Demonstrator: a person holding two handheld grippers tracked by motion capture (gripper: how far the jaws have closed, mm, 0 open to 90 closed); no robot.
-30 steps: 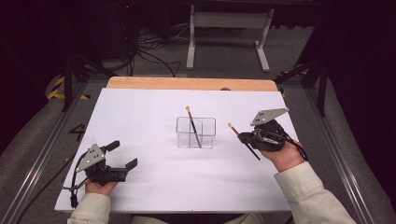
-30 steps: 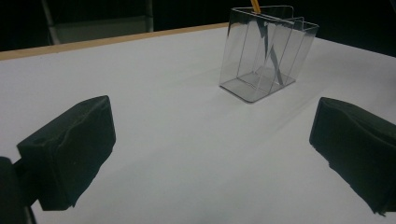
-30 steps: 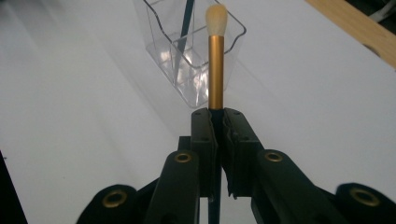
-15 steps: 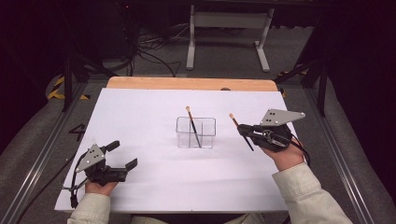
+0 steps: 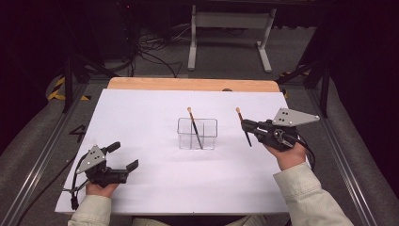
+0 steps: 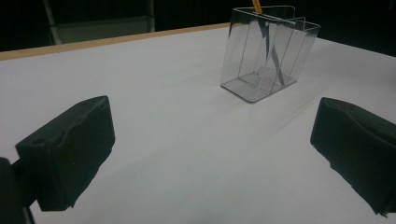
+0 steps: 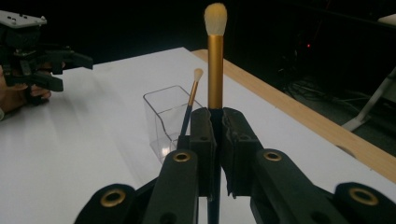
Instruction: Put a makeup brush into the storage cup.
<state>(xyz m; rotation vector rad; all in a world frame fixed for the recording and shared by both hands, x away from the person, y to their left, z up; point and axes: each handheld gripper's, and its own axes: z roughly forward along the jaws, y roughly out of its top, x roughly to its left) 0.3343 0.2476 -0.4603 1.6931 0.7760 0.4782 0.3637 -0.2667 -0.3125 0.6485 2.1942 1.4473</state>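
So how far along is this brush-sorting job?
One brush already stands in the clear holder. The right gripper is shut on a second brush, held beside the holder and not yet in it. The left gripper rests open on the table, holding nothing.

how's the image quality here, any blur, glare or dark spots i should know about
High view: white table evenly lit, surroundings nearly black, picture soft. Left gripper view: sharpest on the clear holder, with pale reflections on its walls; near pads dark and slightly soft. Right gripper view: right hand-held gripper and its brush fairly sharp, background dim and blurred.
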